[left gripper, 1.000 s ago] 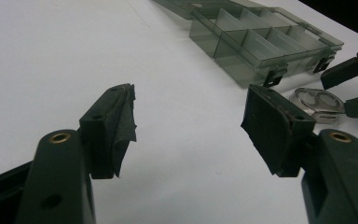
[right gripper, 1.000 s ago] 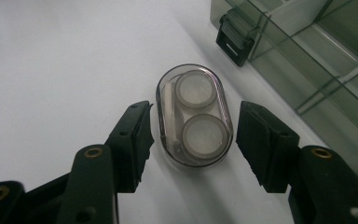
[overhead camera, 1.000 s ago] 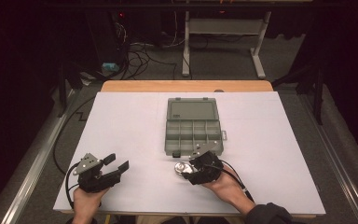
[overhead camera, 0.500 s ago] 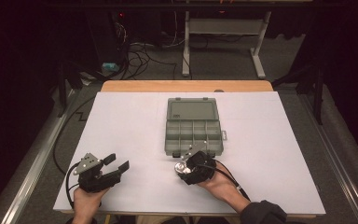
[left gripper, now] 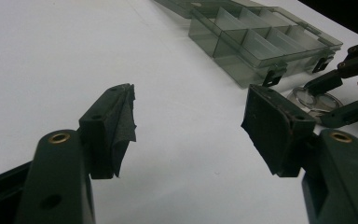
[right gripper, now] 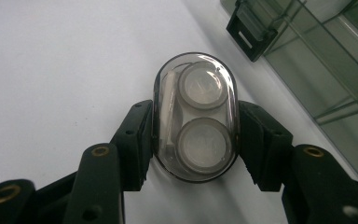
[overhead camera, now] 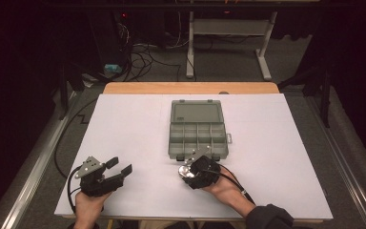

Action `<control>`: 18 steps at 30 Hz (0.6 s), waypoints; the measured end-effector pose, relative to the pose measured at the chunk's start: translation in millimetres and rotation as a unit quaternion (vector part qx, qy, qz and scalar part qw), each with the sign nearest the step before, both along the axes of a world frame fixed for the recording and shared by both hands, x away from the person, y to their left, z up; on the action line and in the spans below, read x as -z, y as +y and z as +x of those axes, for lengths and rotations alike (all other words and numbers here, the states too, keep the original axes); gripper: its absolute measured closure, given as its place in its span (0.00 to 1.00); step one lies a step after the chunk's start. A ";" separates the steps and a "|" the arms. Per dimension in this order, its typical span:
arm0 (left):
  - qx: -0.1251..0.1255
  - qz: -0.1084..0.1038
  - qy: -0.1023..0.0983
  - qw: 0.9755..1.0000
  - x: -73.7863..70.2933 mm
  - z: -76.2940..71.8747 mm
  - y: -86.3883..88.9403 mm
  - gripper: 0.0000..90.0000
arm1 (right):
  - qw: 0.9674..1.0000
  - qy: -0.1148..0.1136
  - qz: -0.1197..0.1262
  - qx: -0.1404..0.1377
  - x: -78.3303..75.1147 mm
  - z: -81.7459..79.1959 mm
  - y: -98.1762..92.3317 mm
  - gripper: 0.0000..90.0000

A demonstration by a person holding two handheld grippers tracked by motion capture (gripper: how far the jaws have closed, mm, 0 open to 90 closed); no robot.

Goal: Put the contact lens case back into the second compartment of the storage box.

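We see the right gripper (right gripper: pixel 193 135) clamped across the narrow waist of a small clear case (right gripper: pixel 195 116) — an oval capsule with two round wells set one behind the other, its long axis running straight out ahead between the jaws. In the high view that right gripper (overhead camera: pixel 189 168) sits low at the near edge of the white surface (overhead camera: pixel 124 124), with the case (overhead camera: pixel 186 170) at its tip, just in front of the grey compartment box (overhead camera: pixel 198 135).

The relation that matters, as we read it, is this: the box lies directly beyond the case and slightly to its right, its lid folded back flat and its divided trays open to the top. In the right gripper view the box's near wall and a black latch (right gripper: pixel 251 28) stand just ahead of the case's far end, close but not touching. If the case is bound for a compartment — our judgement only — the move is a short lift forward, and the case's long axis may need turning to suit a tray.

The left gripper (overhead camera: pixel 116 168) rests well apart to the left, jaws spread wide and holding nothing; from its own view we look between its pads (left gripper: pixel 121 126) toward the box (left gripper: pixel 261 42). The right hand (overhead camera: pixel 226 188) is plainly the nearer one.
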State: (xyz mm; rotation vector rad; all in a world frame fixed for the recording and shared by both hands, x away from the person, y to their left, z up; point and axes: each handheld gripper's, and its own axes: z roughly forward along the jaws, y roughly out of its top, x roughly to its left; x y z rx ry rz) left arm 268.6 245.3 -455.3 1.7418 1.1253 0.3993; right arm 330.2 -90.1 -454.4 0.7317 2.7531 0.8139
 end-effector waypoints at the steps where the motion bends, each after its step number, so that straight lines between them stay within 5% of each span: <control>1: 0.000 0.000 0.000 1.000 0.0 0.0 0.0 0.38 | 1.000 0.001 0.001 -0.001 0.0 -0.6 0.0 0.55; 7: 0.000 -0.001 0.000 1.000 0.1 0.1 0.1 0.38 | 1.000 -0.001 0.005 -0.001 -1.3 -1.8 -1.5 0.55; 18: 0.001 0.001 0.000 1.000 0.1 0.1 -0.3 0.38 | 0.999 -0.004 0.052 0.007 -23.1 0.4 -15.4 0.55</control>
